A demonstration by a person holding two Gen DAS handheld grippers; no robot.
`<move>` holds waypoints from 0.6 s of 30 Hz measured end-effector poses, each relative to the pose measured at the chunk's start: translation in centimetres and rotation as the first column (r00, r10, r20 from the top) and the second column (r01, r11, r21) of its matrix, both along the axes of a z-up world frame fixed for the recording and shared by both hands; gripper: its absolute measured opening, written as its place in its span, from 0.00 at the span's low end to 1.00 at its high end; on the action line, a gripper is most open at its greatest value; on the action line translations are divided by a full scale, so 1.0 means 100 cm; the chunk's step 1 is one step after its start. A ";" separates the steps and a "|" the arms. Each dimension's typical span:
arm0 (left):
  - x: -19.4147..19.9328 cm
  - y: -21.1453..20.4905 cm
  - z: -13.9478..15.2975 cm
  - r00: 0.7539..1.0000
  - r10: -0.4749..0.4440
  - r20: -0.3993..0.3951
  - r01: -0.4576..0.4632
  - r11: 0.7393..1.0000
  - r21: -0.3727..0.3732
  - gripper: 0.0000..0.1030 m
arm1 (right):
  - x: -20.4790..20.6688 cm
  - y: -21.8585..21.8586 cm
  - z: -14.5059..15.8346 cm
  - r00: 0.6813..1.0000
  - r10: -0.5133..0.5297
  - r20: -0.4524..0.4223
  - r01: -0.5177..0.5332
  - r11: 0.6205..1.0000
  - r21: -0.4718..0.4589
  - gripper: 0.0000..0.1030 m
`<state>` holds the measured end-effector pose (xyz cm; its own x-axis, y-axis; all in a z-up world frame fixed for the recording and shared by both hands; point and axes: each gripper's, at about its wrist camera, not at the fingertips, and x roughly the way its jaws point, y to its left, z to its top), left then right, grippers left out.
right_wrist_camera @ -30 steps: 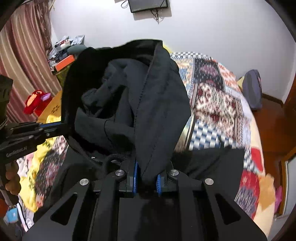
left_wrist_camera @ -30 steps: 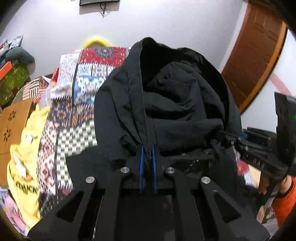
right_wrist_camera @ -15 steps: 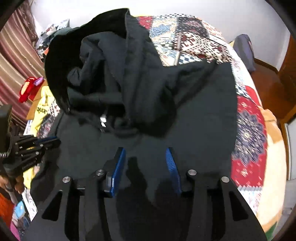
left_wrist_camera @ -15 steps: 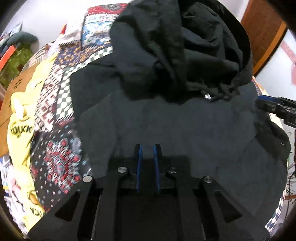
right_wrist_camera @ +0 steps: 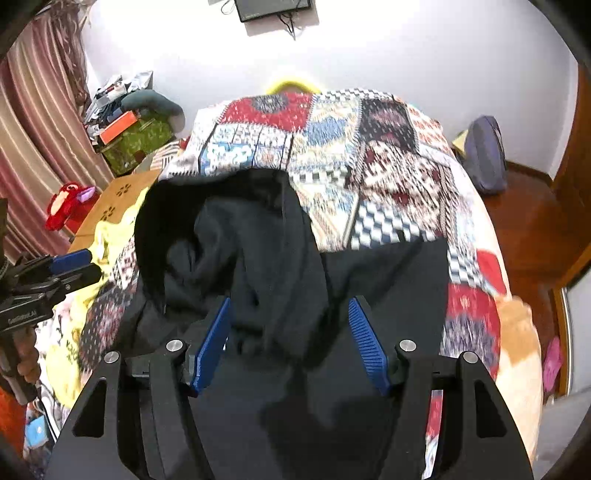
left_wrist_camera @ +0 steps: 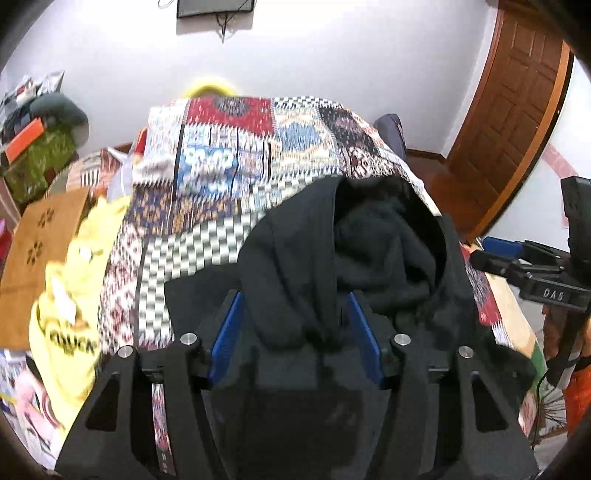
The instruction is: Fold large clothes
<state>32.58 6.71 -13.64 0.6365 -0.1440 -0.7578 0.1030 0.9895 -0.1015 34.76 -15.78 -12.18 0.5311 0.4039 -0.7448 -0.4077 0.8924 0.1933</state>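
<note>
Both grippers hang over the near end of the bed with their blue-padded fingers spread wide and nothing pinched between them. From the left wrist view, the left gripper has a bunched fold of the black hoodie lying in the gap between its pads, but the pads stand clear of the cloth on either side. From the right wrist view, the right gripper is just as open, its pads apart with the dark fabric spread flat underneath them. The hoodie lies on the patchwork bedspread at the end nearest the person, its hood heaped up and gaping, the body of the garment flattened out below it. A yellow garment with black lettering sits crumpled along the left edge of the bed, beside a brown cardboard piece with cut-out flower shapes. Against the far white wall a small black screen is mounted high up. A wooden door stands to the right, and a purple bag rests on the floor by the wall. Striped curtains hang at the left, with a red plush toy in front of them.
</note>
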 end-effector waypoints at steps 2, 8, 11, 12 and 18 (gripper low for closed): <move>0.019 -0.008 0.001 1.000 -0.005 0.001 0.005 1.000 0.020 0.55 | 0.015 0.007 -0.003 1.000 0.004 -0.003 -0.004 1.000 0.013 0.60; 0.067 -0.019 -0.024 0.999 0.003 -0.039 -0.002 0.999 0.046 0.55 | 0.060 0.015 -0.029 0.992 -0.042 -0.117 0.049 0.997 0.064 0.60; 0.077 -0.016 -0.038 0.998 0.018 -0.059 -0.016 0.999 0.033 0.52 | 0.076 0.017 -0.040 0.988 -0.064 -0.140 0.072 0.996 0.056 0.59; 0.080 -0.014 -0.042 0.998 0.025 -0.052 -0.023 0.999 0.022 0.44 | 0.079 0.017 -0.044 0.987 -0.075 -0.142 0.083 0.995 0.052 0.59; 0.079 -0.016 -0.044 1.000 0.012 -0.013 -0.011 0.999 0.046 0.18 | 0.090 0.015 -0.052 0.980 -0.069 -0.185 0.091 0.990 0.110 0.13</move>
